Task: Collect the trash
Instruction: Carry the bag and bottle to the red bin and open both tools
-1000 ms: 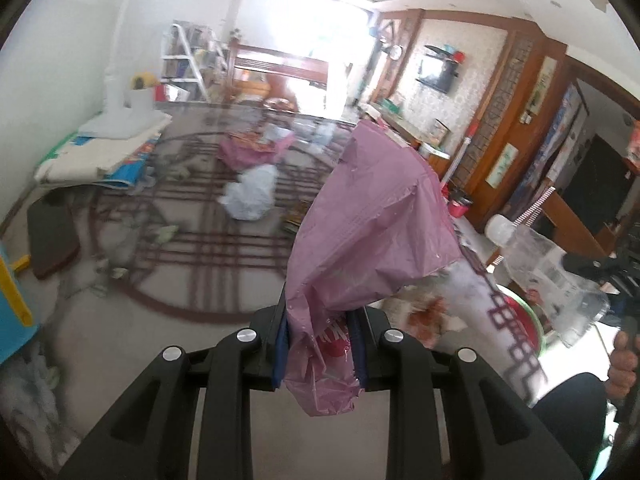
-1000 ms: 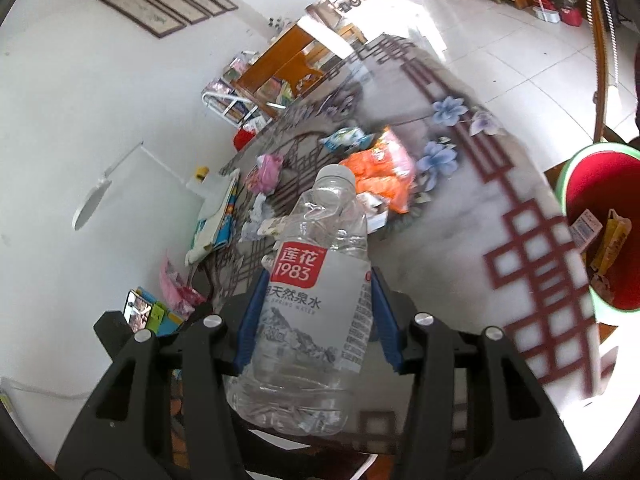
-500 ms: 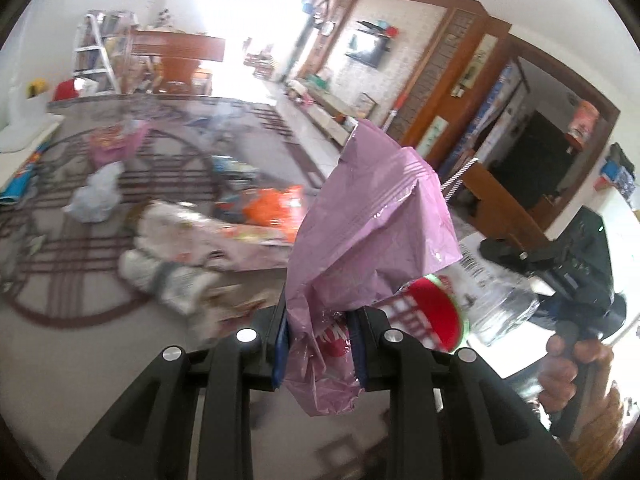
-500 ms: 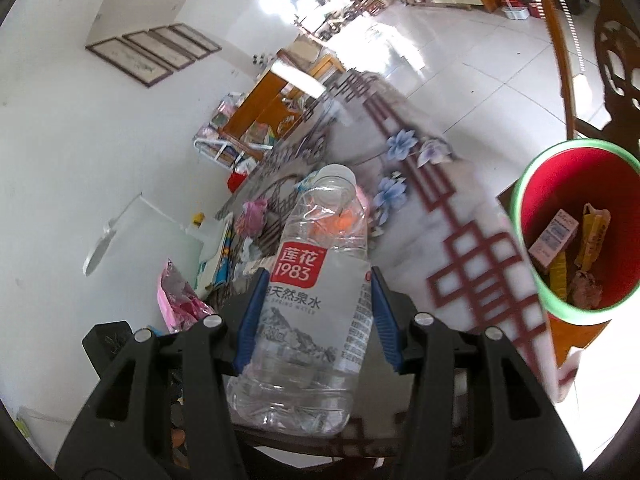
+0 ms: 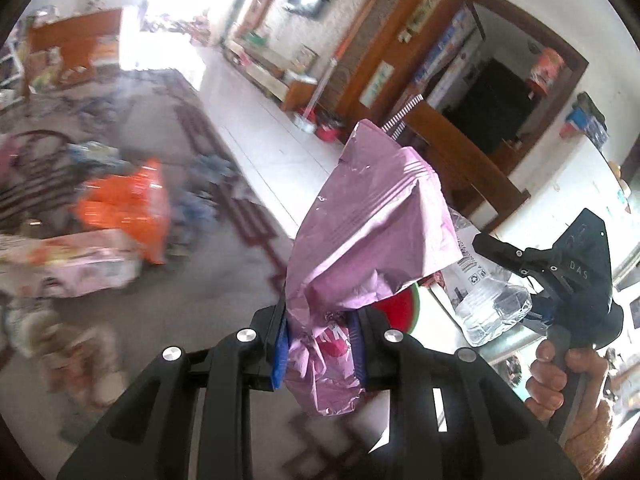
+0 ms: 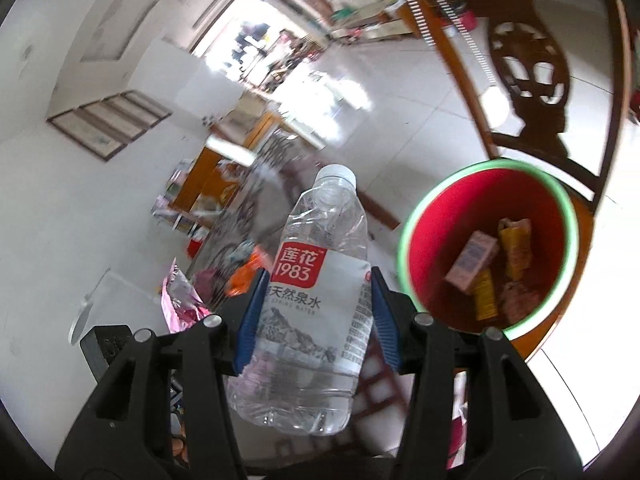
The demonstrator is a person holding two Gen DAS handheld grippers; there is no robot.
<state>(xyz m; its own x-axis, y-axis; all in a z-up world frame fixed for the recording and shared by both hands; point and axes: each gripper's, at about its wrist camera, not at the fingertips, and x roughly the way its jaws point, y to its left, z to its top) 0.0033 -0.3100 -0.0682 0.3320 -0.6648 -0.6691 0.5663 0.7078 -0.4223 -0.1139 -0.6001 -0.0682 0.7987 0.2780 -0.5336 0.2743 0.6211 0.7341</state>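
My left gripper (image 5: pixel 318 344) is shut on a crumpled pink plastic wrapper (image 5: pixel 368 232) and holds it up above the table. My right gripper (image 6: pixel 316 316) is shut on an empty clear water bottle (image 6: pixel 316 292) with a red 1983 label. The bottle also shows in the left wrist view (image 5: pixel 492 300), to the right of the wrapper. A red bin with a green rim (image 6: pixel 568 216) stands on the floor to the right of the bottle and holds several small wrappers and a carton. A slice of the bin (image 5: pixel 400 308) shows behind the pink wrapper.
More trash lies on the patterned table (image 5: pixel 224 272): an orange bag (image 5: pixel 128 208), a pink-and-white packet (image 5: pixel 72 264) and other blurred wrappers. A carved wooden chair (image 6: pixel 532 80) stands behind the bin. White tiled floor (image 6: pixel 400 120) stretches beyond the table.
Both grippers have swung right, away from the table's middle toward its edge. The red bin has come nearer and larger in the right wrist view. Both grips are unchanged.
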